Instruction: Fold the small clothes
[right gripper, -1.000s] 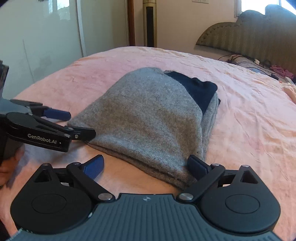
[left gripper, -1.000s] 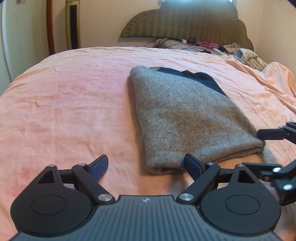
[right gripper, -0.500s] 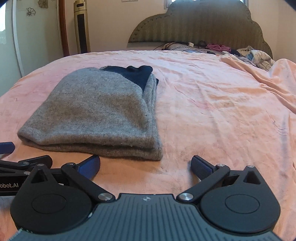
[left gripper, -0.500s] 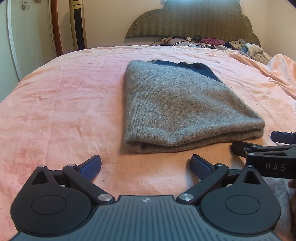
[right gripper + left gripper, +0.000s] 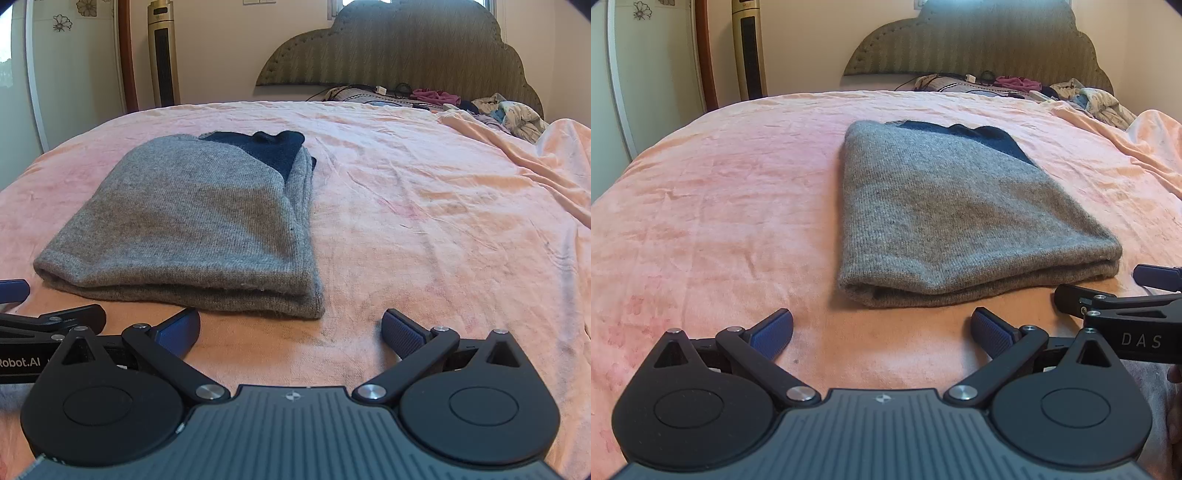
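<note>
On the pink bedspread (image 5: 720,221), a folded grey sweater (image 5: 945,229) (navy trim at twelve o'clock) lies ahead of left gripper (image 5: 882,332) and right gripper (image 5: 291,332), both spread wide, grasping nothing; folding looks finished, so next likely means fetching another garment

Pink-covered bed (image 5: 720,206) under a folded grey garment (image 5: 945,221), clothes heap (image 5: 1086,98) beyond.

Left tool (image 5: 881,334) and right tool (image 5: 290,334) side by side, jaws spread, empty
</note>
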`<state>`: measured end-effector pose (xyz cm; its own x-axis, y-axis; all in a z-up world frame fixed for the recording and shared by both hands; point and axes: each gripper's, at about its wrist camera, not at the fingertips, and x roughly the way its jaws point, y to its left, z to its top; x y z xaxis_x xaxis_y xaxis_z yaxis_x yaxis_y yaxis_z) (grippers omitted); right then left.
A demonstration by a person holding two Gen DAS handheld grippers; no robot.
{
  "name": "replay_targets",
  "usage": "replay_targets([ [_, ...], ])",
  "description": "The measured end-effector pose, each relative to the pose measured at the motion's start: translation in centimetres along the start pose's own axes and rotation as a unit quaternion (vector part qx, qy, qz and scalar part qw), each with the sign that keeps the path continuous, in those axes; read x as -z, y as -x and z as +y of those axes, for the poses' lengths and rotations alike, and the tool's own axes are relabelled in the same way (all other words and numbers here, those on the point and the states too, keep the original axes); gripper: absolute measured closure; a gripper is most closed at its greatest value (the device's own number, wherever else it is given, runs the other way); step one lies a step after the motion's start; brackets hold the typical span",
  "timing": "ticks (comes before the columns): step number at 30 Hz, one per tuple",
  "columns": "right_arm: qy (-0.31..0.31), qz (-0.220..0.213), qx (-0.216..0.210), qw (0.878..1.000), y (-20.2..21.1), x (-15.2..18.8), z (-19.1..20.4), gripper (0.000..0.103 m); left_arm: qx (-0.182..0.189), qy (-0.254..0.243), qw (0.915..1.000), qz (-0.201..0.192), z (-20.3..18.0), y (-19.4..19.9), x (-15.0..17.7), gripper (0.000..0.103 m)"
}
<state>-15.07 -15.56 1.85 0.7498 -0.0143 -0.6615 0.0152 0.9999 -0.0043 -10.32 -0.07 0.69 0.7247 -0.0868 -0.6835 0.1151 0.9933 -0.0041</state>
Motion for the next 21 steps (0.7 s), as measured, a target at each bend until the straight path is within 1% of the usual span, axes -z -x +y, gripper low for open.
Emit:
replay_targets([
  [21, -0.001, 0.000, 0.000, 1.000, -0.01, 0.00, 0.02, 0.000, 0.003, -0.003, 0.9999, 0.010, -0.05, 0.09, -0.23, 0.000],
])
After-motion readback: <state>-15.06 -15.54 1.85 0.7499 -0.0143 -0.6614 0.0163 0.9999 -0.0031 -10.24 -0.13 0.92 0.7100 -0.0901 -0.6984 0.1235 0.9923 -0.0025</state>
